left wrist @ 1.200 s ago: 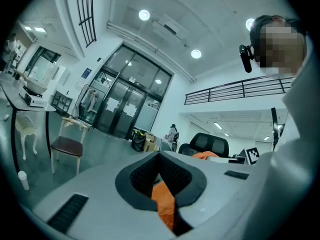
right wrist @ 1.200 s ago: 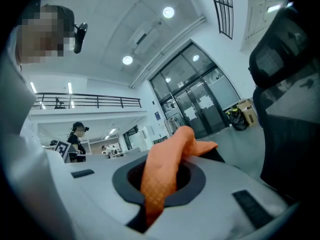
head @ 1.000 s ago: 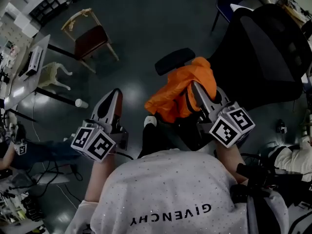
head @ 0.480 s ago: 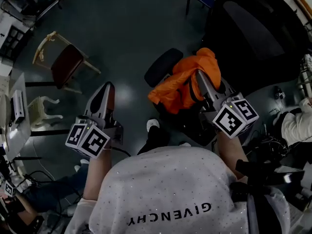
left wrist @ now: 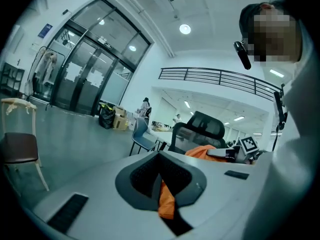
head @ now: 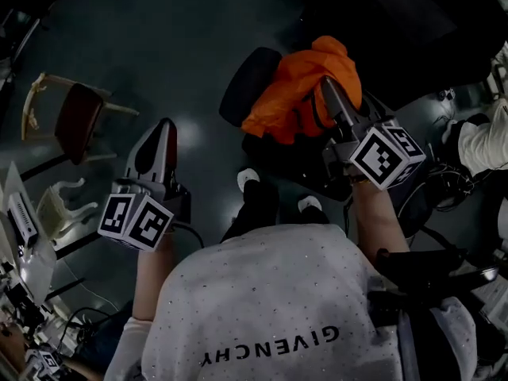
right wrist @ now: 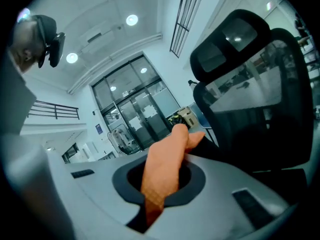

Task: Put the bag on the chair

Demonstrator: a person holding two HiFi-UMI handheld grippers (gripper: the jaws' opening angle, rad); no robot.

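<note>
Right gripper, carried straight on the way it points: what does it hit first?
Beyond the orange fabric bag gripped in its jaws, the right gripper would probably meet the black mesh office chair; depth is unclear.

We read one text only: "GIVENCHY", printed on the person's white shirt (head: pixel 270 308), lower centre of the head view, upside down.

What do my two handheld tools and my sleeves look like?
The left tool and the right tool are pale grey bodies tapering to narrow tips, with dark pads inside. Each carries a cube of black-and-white square markers at its rear. A dark cable trails from the left one. The person wears a pale speckled short-sleeved T-shirt with dark lettering.
</note>
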